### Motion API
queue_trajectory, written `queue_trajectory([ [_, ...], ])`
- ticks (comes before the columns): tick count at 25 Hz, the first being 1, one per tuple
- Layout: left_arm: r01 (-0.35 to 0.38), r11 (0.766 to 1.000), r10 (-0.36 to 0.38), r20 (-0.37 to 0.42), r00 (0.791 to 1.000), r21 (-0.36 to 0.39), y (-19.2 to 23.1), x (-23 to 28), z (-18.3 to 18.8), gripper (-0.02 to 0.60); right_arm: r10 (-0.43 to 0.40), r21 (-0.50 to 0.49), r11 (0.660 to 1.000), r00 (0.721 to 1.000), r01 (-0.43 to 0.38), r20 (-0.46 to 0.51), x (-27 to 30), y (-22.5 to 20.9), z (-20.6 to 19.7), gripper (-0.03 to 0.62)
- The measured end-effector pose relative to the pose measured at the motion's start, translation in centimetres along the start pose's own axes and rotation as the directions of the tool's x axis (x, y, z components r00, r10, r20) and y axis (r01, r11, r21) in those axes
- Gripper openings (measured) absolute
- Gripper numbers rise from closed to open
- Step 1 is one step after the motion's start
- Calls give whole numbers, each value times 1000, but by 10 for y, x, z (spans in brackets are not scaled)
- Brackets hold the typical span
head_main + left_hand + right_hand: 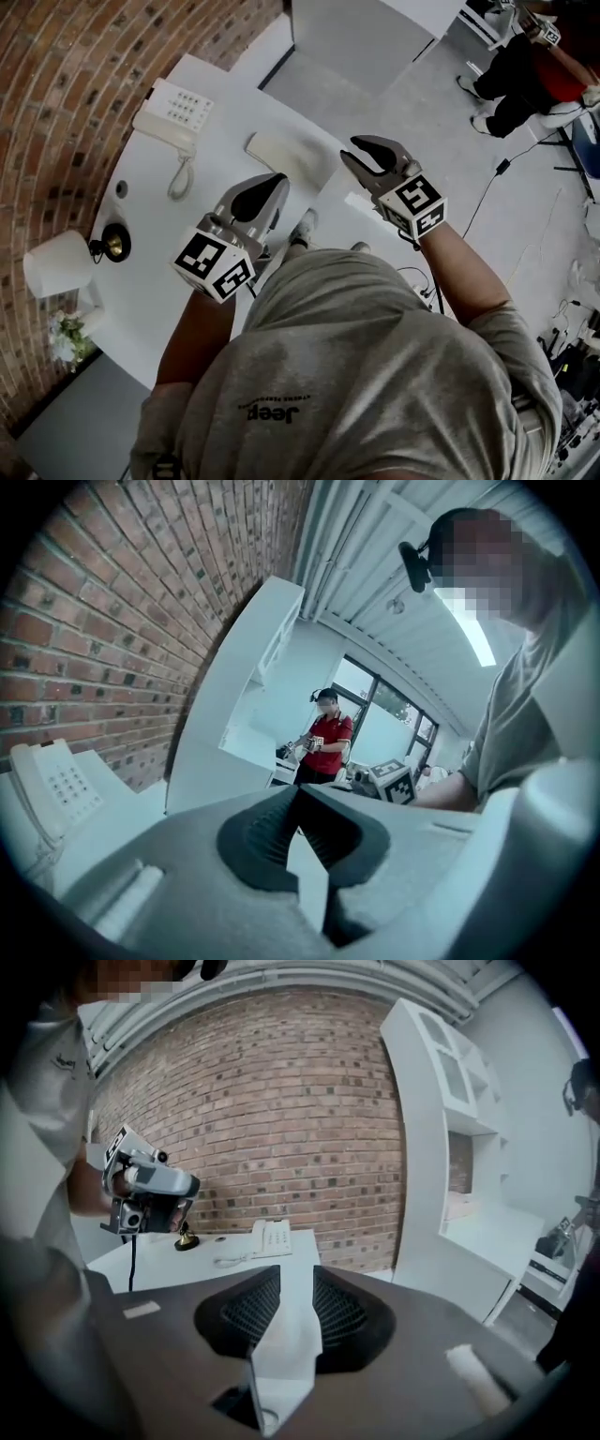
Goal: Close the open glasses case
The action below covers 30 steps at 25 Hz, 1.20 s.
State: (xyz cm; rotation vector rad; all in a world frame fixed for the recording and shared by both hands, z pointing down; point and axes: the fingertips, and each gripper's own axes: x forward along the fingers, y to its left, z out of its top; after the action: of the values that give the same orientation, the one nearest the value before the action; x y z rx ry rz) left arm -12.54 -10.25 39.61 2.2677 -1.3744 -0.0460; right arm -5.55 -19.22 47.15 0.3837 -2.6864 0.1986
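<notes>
- My left gripper, grey plastic with a black-and-white marker cube, hovers above the white table. Its jaws are pressed together at the tips, with nothing between them.
- My right gripper, of the same build, hangs in the air beside it. Its jaws stand a narrow slit apart and are empty.
- The cream, oblong glasses case lies flat on the table just beyond both grippers' tips, with its lid apparently down. Neither gripper touches it.
- A white push-button desk telephone sits further left on the table, near the red brick wall.
</notes>
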Motion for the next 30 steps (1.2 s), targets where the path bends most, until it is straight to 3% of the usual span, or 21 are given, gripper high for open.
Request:
queue_trajectory([
  [6, 133, 989, -130, -44, 990, 63, -54, 48, 11, -3, -152, 70, 987, 985, 147, 81, -88, -34, 11, 17],
  [14, 312, 942, -297, -123, 947, 124, -136, 119, 10, -3, -342, 147, 935, 931, 324, 127, -211, -71, 3, 9],
  [22, 492, 855, -458, -206, 865, 163, -217, 179, 3, -3, -563, 223, 817, 818, 531, 116, -336, -95, -22, 9],
  [30, 589, 789, -540, -262, 800, 172, -272, 205, -12, -3, -690, 292, 707, 719, 644, 83, -422, -89, -57, 9],
])
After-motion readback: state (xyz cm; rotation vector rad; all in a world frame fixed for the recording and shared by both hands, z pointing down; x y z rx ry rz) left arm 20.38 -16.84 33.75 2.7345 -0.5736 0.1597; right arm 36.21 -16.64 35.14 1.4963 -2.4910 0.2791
